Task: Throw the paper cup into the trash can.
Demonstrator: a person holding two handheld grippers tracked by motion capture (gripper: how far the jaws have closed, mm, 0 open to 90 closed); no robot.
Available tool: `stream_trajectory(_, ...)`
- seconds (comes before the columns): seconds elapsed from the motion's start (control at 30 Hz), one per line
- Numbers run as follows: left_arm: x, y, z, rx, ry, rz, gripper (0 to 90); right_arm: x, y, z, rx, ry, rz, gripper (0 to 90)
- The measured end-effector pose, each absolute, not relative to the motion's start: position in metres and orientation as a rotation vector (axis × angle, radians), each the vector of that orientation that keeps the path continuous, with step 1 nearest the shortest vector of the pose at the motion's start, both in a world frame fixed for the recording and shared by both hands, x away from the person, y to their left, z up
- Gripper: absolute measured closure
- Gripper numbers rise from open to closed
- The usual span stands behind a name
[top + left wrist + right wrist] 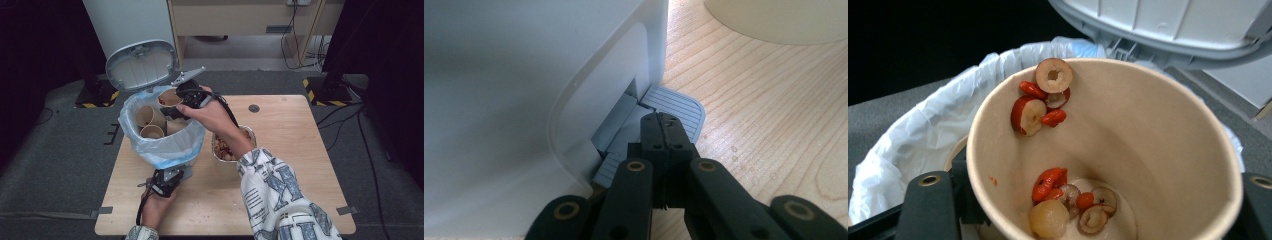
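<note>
A small white pedal bin point(165, 152) with a pale blue bag stands on the wooden table point(295, 165), its grey lid point(141, 65) raised. My right gripper point(176, 106) is over the bin's mouth, shut on a paper cup point(1138, 125) tilted toward the bag. Red date slices and berries point(1040, 105) stick to the cup's wall, and more lie at its bottom. My left gripper point(664, 122) is shut, its tips resting on the bin's grey ribbed pedal point(684, 105) at the bin's front point(169, 176). Several empty paper cups point(150, 119) lie in the bag.
A foil tray point(251, 135) with food scraps sits just right of the bin, under my right forearm. A pale round container point(774, 20) stands on the table beyond the pedal. Around the table are dark floor, cables and a white cabinet point(130, 22) behind the bin.
</note>
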State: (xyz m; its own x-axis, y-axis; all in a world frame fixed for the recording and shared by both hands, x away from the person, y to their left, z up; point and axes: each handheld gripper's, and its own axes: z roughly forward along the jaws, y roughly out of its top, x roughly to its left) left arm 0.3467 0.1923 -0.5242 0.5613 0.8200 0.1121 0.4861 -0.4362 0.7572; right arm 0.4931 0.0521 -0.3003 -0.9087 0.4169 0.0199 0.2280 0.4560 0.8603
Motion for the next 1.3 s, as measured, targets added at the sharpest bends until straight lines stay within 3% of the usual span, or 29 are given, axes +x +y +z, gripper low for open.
stream_trajectory(0.3,0.347,0.192,-0.524,2.108,1.041,0.624,89.6,0.491,0.055,-0.305,0.565,2.498,1.447,11.0)
stream_trajectory(1.3,0.347,0.193,-0.524,2.106,1.040,0.622,89.5,0.495,-0.005,-0.292,0.683,2.376,1.480,9.0)
